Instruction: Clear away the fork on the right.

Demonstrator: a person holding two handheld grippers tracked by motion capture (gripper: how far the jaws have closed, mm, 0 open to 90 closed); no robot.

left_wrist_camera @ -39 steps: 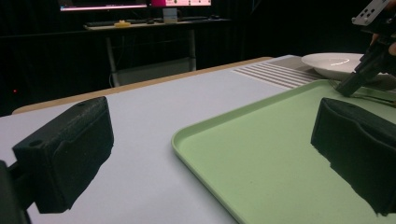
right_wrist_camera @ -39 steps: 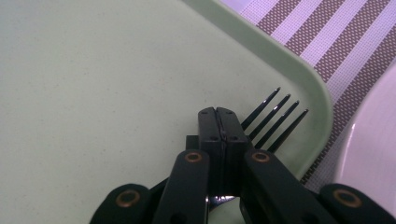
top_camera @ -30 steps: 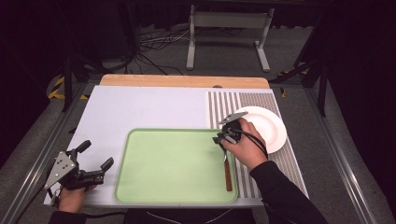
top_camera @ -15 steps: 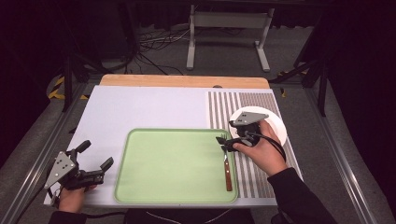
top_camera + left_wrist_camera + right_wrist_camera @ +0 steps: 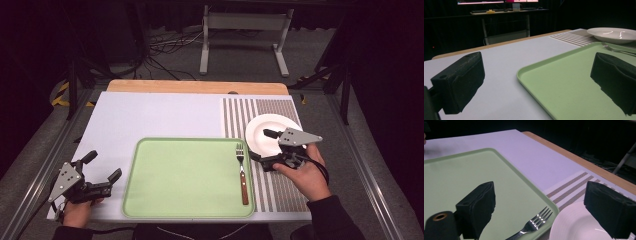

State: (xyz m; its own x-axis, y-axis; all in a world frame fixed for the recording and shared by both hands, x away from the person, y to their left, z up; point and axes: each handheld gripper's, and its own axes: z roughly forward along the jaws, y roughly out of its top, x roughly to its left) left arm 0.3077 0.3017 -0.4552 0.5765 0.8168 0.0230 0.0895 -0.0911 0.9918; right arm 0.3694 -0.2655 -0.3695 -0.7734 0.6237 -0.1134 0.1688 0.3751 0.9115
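**Lying on the tray: fork released, both grippers empty**

Fork (image 5: 241,170) lies flat along the right edge of the green tray (image 5: 185,210). Tines point away from the person, wooden handle toward them. In the right gripper view the tines (image 5: 541,218) sit just inside the tray rim, close to the white plate (image 5: 574,227).

Right gripper (image 5: 265,147): held in the person's right hand (image 5: 302,172), hovering over the near-left edge of the white plate (image 5: 265,127) and the striped mat (image 5: 280,185). Jaws have just been opening and now stand wide apart. Nothing between them. The fork is just to its left, not touched. The right gripper view confirms it: both black jaws spread, with the fork tines, tray corner and plate rim seen in the gap below.

Left gripper (image 5: 102,170): held in the left hand (image 5: 77,212) at the near-left corner of the white table sheet (image 5: 150,115), just left of the tray. Jaws apart, empty. The left gripper view shows one jaw over the white sheet, the other over the tray's (image 5: 564,82) surface, with the plate (image 5: 614,35) and fork (image 5: 614,48) far off at the right.

Plate sits on the striped mat, right of the tray, apart from its rim. A wooden board (image 5: 197,86) edges the far side of the table.
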